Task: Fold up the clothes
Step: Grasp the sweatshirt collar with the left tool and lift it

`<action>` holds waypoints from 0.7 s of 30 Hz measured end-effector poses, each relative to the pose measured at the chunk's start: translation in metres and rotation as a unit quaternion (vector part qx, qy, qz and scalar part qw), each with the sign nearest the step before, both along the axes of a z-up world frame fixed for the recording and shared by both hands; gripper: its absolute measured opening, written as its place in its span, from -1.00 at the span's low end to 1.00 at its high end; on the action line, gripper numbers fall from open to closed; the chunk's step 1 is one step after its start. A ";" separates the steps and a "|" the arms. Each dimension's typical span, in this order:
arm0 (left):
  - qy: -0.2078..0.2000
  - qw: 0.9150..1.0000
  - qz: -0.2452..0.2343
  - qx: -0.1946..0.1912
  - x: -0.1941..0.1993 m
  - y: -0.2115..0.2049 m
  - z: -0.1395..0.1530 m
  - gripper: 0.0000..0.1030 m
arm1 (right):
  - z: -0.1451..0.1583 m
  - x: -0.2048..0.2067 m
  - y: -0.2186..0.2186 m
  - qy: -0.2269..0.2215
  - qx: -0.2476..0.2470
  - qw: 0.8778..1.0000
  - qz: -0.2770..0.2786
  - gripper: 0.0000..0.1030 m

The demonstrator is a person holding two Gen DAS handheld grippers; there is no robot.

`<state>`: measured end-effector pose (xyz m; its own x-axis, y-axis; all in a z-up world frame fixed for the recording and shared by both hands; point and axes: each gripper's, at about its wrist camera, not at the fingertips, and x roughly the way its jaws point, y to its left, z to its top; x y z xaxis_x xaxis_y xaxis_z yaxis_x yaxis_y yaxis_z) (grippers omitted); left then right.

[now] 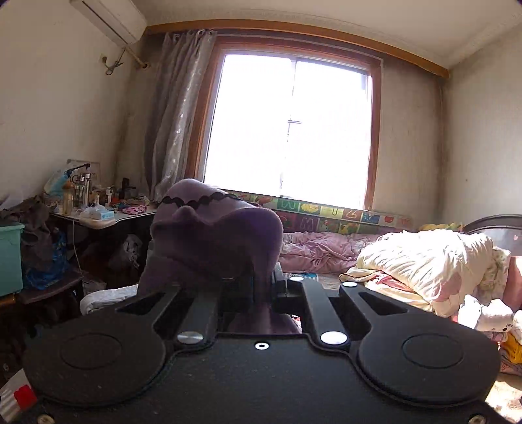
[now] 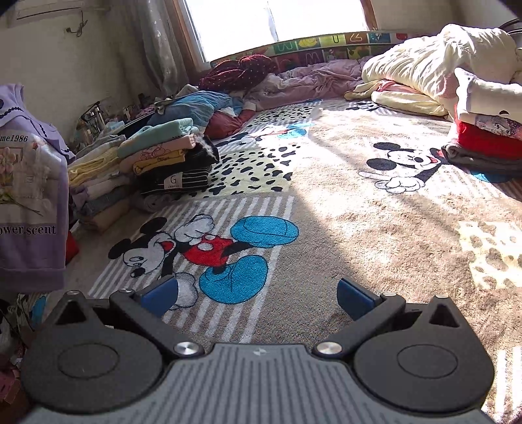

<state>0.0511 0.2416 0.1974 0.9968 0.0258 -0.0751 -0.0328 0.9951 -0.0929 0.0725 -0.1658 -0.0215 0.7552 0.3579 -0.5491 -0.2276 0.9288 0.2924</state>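
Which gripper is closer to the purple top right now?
Left. The left gripper is shut on the purple top; the right gripper hangs open over the rug, the top off to its left.

A: Left wrist view, entry. The left gripper [image 1: 261, 287] points level toward the window [image 1: 290, 127], jaws drawn together on a purple garment [image 1: 215, 234].

B: How does the cloth sit?

A: Bunched above the fingers, a black scalloped trim [image 1: 199, 199] across its top; some cloth shows below, between the linkage arms.

B: Background?

A: Grey curtain [image 1: 176, 111] left of the window, air conditioner [image 1: 111, 19] high on the left wall. A cluttered desk [image 1: 98, 215] with bottles stands lower left, a green bin [image 1: 9, 257] at the frame edge. To the right, a cream quilt [image 1: 424, 261] heaped on the bed, pink bedding [image 1: 319, 251] behind it, an alphabet mat [image 1: 326, 215] under the sill.
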 end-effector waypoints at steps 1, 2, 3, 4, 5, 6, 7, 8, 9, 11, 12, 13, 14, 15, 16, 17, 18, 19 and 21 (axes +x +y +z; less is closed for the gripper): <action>0.007 1.000 -0.019 -0.002 0.010 -0.018 -0.001 -0.86 | 0.001 -0.004 -0.009 -0.002 0.003 1.000 -0.009 0.99; 0.016 0.999 -0.038 -0.012 0.022 -0.035 -0.002 -0.86 | 0.002 -0.008 -0.018 -0.004 0.005 1.000 -0.018 0.99; 0.020 0.998 -0.054 -0.008 0.034 -0.055 -0.001 -0.86 | 0.004 -0.013 -0.026 -0.006 0.009 1.000 -0.027 0.99; 0.020 0.997 -0.069 0.002 0.046 -0.077 0.000 -0.86 | 0.005 -0.016 -0.034 -0.008 0.012 0.999 -0.034 0.99; 0.018 0.996 -0.089 0.002 0.058 -0.096 0.002 -0.86 | 0.007 -0.019 -0.041 -0.010 0.013 0.999 -0.041 0.99; 0.016 0.994 -0.110 0.002 0.070 -0.115 0.004 -0.86 | 0.010 -0.023 -0.049 -0.014 0.014 0.999 -0.050 0.99; 0.008 0.992 -0.127 -0.002 0.080 -0.135 0.008 -0.86 | 0.014 -0.028 -0.057 -0.020 0.015 0.998 -0.059 0.99; -0.003 0.989 -0.150 -0.014 0.087 -0.151 0.013 -0.86 | 0.018 -0.032 -0.066 -0.025 0.015 0.997 -0.069 0.99; -0.014 0.984 -0.175 -0.030 0.092 -0.162 0.018 -0.86 | 0.022 -0.037 -0.074 -0.032 0.016 0.996 -0.078 0.99; -0.038 0.976 -0.213 -0.036 0.089 -0.184 0.027 -0.86 | 0.030 -0.046 -0.091 -0.046 0.017 0.994 -0.098 0.99; -0.046 0.972 -0.227 -0.035 0.084 -0.192 0.028 -0.86 | 0.032 -0.050 -0.100 -0.051 0.018 0.993 -0.107 0.99; -0.051 0.969 -0.238 -0.030 0.077 -0.196 0.025 -0.86 | 0.034 -0.055 -0.109 -0.054 0.020 0.991 -0.117 0.99; -0.050 0.969 -0.243 -0.020 0.069 -0.199 0.017 -0.86 | 0.035 -0.058 -0.117 -0.055 0.022 0.990 -0.125 0.99; -0.041 0.968 -0.247 -0.017 0.063 -0.199 0.006 -0.86 | 0.033 -0.061 -0.125 -0.055 0.025 0.989 -0.133 0.99; -0.022 0.968 -0.248 -0.021 0.058 -0.195 -0.012 -0.85 | 0.032 -0.064 -0.133 -0.054 0.028 0.988 -0.141 0.99; 0.006 0.970 -0.241 -0.026 0.054 -0.187 -0.035 -0.84 | 0.029 -0.066 -0.140 -0.052 0.031 0.987 -0.148 0.99; 0.034 0.971 -0.235 -0.031 0.050 -0.179 -0.057 -0.83 | 0.025 -0.067 -0.145 -0.047 0.033 0.987 -0.152 0.99; 0.088 0.971 -0.220 -0.035 0.048 -0.166 -0.093 -0.79 | 0.020 -0.068 -0.148 -0.041 0.035 0.987 -0.154 0.99; 0.202 0.956 -0.202 -0.066 0.038 -0.152 -0.158 -0.68 | 0.009 -0.068 -0.149 -0.026 0.038 0.988 -0.150 0.99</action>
<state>0.0889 0.0895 0.0392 0.8123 -0.3919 -0.4320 0.2922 0.9144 -0.2800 0.0043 -0.3148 -0.0127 0.8604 0.1515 -0.4866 0.0388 0.9325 0.3590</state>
